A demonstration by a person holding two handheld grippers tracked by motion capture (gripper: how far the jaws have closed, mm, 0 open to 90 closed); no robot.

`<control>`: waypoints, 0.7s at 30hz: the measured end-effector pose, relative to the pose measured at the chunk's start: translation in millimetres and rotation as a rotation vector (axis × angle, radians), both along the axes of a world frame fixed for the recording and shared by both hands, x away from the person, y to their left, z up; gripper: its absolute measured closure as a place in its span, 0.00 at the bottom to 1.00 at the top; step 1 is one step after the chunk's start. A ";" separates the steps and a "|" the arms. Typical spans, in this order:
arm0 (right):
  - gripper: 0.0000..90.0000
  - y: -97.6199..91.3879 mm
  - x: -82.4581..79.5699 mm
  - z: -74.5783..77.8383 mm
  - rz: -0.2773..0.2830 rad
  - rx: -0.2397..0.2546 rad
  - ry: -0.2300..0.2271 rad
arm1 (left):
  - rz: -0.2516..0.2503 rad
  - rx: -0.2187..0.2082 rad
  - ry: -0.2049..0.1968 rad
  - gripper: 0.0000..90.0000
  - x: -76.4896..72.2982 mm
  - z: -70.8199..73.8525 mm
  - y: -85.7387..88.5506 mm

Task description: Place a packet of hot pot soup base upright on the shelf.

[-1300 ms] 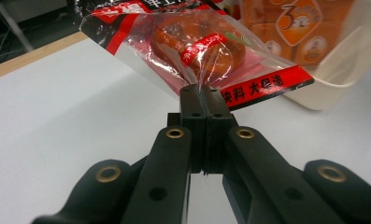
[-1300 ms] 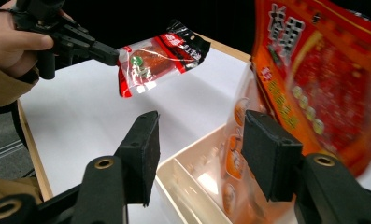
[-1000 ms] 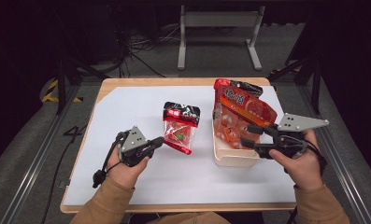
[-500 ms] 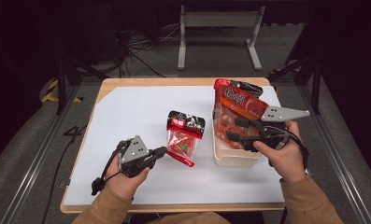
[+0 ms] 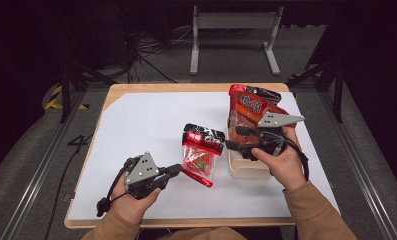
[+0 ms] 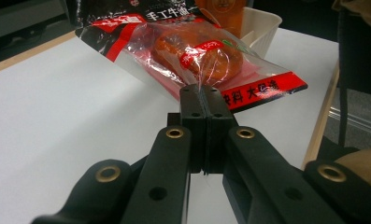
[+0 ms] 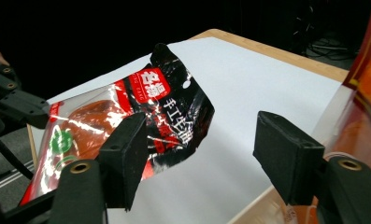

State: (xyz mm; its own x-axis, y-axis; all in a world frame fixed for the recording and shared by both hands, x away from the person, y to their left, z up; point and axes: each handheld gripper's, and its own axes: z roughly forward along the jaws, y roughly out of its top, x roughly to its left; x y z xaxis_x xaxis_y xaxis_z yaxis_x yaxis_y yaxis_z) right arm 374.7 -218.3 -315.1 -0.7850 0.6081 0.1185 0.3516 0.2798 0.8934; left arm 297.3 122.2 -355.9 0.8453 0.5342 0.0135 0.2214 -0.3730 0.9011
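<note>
The left gripper (image 5: 175, 169) is low near the front edge of the table, pointing to the right, and its jaws are pressed together on the lower edge of the snack packet (image 5: 201, 154). The right gripper (image 5: 234, 138) points to the left, toward the top of the same packet; its jaws have just been opening and now stand wide, with nothing between them. The table (image 5: 136, 125) has a white sheet on a wooden top, and the room around it is dark. The packet is lifted at an angle, in the middle of the table, just beside the beige tub (image 5: 246, 167). It is clear plastic with red and black print, and an orange-brown food inside.
</note>
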 end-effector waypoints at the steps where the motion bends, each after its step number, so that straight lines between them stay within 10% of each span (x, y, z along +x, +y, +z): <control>1: 0.39 1.4 1.3 -1.6 -0.001 0.003 0.005 | -0.002 -0.002 -0.002 1.00 -0.3 0.1 -0.3; 21: 0.39 20.1 15.7 -21.4 0.043 0.030 0.077 | -0.024 -0.006 -0.004 1.00 -1.7 -1.4 -2.5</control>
